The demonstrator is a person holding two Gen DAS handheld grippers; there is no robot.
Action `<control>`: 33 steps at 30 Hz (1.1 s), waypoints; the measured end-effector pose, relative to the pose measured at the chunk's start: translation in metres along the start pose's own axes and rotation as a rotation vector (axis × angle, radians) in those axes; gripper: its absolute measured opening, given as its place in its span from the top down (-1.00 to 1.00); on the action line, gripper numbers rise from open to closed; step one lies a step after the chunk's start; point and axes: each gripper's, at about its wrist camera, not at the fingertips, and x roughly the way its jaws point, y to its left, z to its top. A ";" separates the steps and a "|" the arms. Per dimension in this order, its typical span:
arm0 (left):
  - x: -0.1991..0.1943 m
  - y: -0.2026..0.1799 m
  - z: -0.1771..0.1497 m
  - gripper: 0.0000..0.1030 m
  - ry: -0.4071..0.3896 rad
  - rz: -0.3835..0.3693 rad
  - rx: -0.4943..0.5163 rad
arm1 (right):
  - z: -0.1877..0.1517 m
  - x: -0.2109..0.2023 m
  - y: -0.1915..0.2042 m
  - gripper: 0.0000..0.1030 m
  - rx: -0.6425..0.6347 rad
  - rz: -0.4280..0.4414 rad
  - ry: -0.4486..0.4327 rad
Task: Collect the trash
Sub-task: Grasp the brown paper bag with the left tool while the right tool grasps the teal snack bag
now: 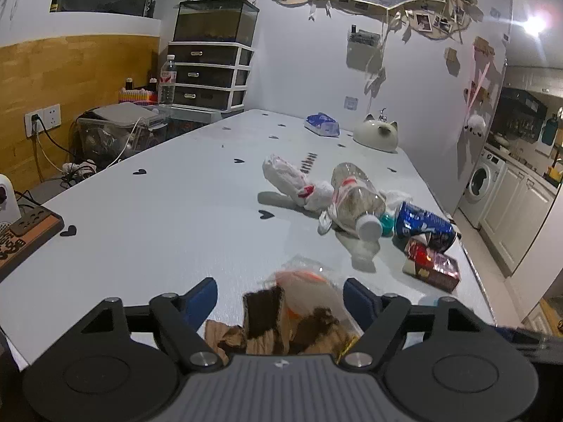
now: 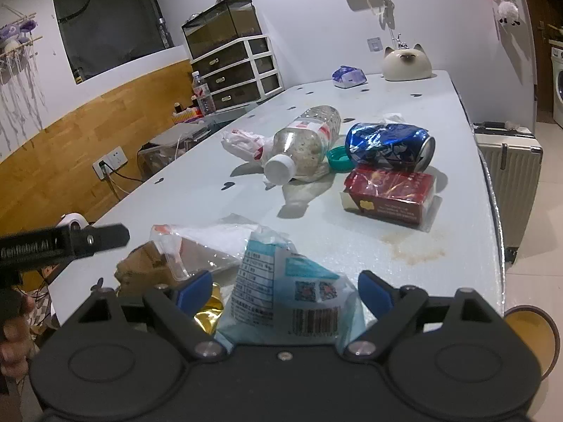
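Observation:
My left gripper (image 1: 279,293) is open over the near table edge, and a clear wrapper with brown cardboard scraps (image 1: 299,309) lies between its blue pads, clear of the left pad. My right gripper (image 2: 285,286) is open around a light blue packet with a barcode (image 2: 281,295); neither pad visibly presses it. Further out lie a clear bottle with a white cap (image 1: 355,200) (image 2: 306,140), a crushed blue can (image 1: 422,225) (image 2: 387,147), a red box (image 1: 432,263) (image 2: 390,193), a white crumpled bag (image 1: 285,176) (image 2: 242,142) and a teal cap (image 2: 339,158).
The white table (image 1: 158,218) carries a cat-shaped ceramic (image 1: 376,135), a tissue pack (image 1: 322,125) and a brown stain (image 2: 415,246). A power strip (image 1: 31,225) lies left. A suitcase (image 2: 506,176) stands beyond the right edge, a round brown-rimmed container (image 2: 531,334) below it.

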 end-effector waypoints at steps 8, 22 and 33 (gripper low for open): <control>0.026 0.015 0.005 -0.13 0.160 0.012 -0.046 | -0.002 0.005 0.003 -0.72 -0.025 0.023 0.022; 0.045 0.000 -0.011 0.28 0.231 0.048 -0.010 | -0.008 0.011 0.004 -0.48 -0.039 0.014 0.072; 0.024 -0.009 -0.009 0.40 0.168 0.052 -0.017 | -0.006 -0.011 0.008 -0.30 -0.086 0.026 0.028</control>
